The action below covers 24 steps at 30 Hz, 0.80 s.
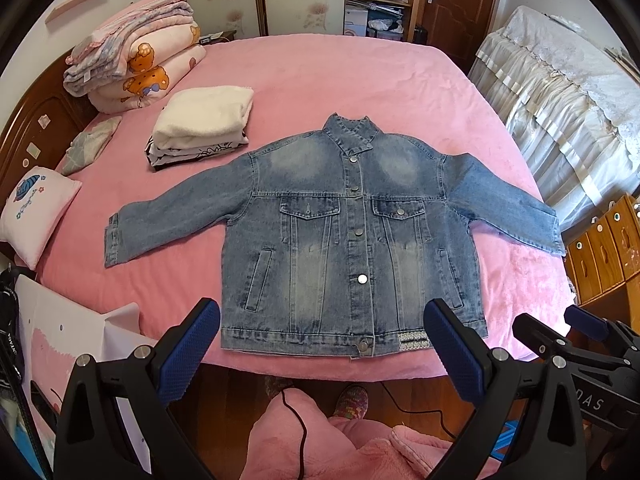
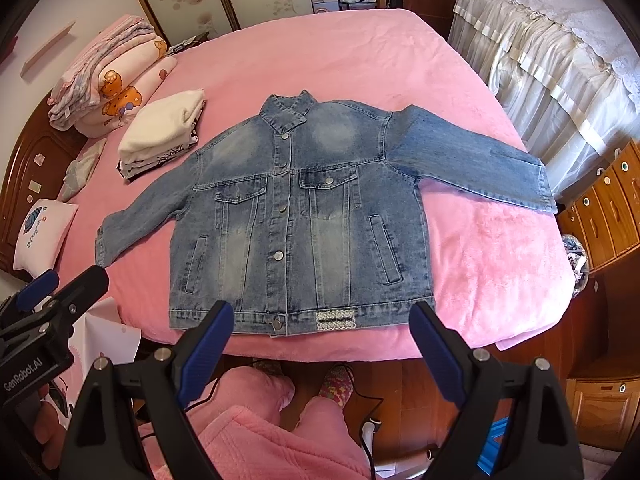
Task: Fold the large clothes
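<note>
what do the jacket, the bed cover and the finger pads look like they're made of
Jacket: denim, faded blue wash with pale patches, visible seams and shiny metal snap buttons.
Bed cover: pink plush or fleece by its fuzzy, matte nap; exact fibre unclear.
Finger pads: blue, probably rubber or soft plastic, with a fine dimpled grip texture, on black fingers.

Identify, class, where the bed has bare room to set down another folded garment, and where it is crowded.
Free: the pink bedspread beyond the denim jacket collar, and the patch under its right-hand sleeve. Crowded: the left side, with the folded white stack, quilts and pillow.
</note>
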{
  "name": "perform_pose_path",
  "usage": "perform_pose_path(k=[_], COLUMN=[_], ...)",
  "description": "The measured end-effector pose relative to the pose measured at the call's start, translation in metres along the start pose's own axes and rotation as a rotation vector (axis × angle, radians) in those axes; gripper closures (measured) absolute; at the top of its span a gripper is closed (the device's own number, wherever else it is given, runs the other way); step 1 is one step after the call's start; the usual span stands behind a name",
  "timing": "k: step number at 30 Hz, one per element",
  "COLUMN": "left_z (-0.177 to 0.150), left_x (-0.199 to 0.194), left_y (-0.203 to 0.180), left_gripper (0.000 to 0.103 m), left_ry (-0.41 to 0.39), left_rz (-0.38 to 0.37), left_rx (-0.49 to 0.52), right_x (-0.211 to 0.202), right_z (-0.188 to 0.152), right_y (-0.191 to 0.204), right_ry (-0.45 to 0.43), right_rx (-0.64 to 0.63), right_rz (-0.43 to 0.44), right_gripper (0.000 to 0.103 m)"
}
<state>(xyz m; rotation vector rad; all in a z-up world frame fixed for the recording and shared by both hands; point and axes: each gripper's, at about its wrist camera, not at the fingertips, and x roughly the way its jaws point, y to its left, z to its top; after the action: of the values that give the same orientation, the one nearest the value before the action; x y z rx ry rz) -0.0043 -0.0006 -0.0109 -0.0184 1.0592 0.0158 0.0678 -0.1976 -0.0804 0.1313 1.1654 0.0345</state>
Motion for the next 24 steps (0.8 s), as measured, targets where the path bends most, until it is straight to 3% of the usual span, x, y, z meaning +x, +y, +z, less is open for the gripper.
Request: perform_pose_path(k=[24], left_z=[0.012], left_x=[-0.018], left_y=[0.017], left_gripper=[0.002], left_ry=[-0.056], left_rz=[0.066], left_rx=[-0.042], right_x=[0.0], right_z=[0.016], right_y=[-0.007], right_ry=[-0.013], right_rx=[-0.012], right_rz=[0.077], right_gripper=[0.013])
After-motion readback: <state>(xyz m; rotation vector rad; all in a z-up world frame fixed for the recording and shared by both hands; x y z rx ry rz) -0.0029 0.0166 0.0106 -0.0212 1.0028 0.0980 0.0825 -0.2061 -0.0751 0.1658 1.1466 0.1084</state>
